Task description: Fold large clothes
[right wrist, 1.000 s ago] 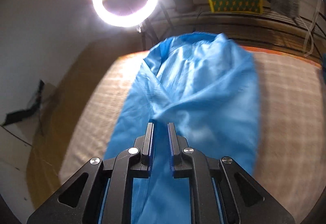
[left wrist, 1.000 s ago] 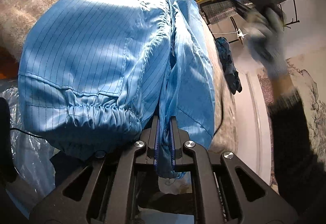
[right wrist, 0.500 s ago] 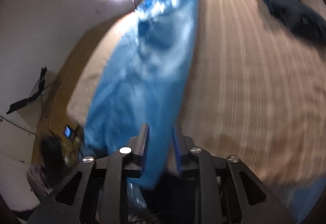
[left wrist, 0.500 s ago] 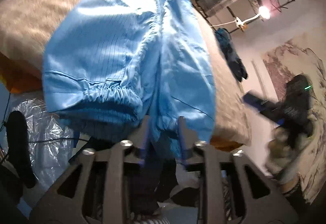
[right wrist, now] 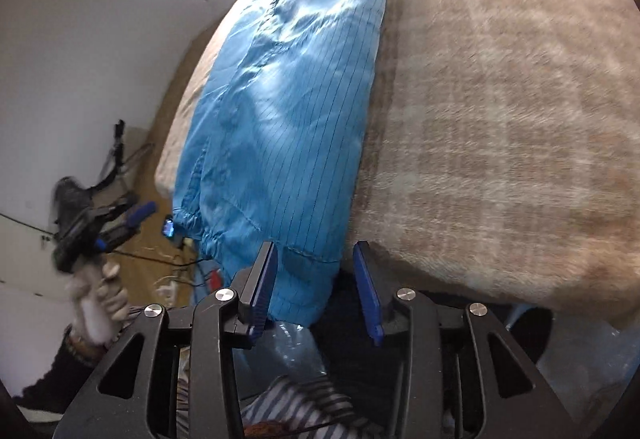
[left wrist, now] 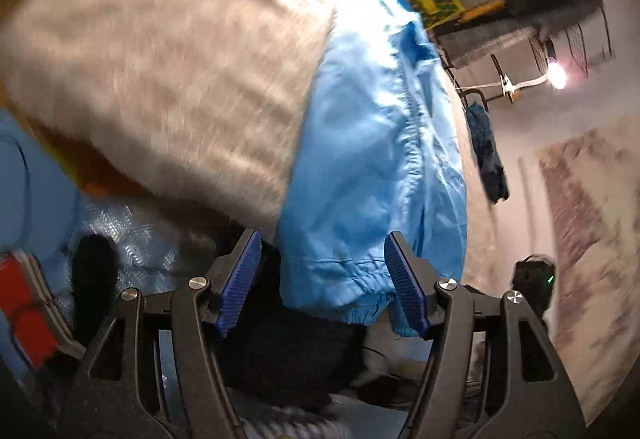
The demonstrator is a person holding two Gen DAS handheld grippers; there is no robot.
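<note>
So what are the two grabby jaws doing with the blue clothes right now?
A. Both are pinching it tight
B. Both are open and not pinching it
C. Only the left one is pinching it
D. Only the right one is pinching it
B. The left gripper and the right gripper both have their jaws spread wide, and the blue garment lies on the bed with its hem loose between the pads.

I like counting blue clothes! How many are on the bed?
2: a light blue garment lying along the bed, and a dark blue one near its far edge. More may be hidden.
</note>
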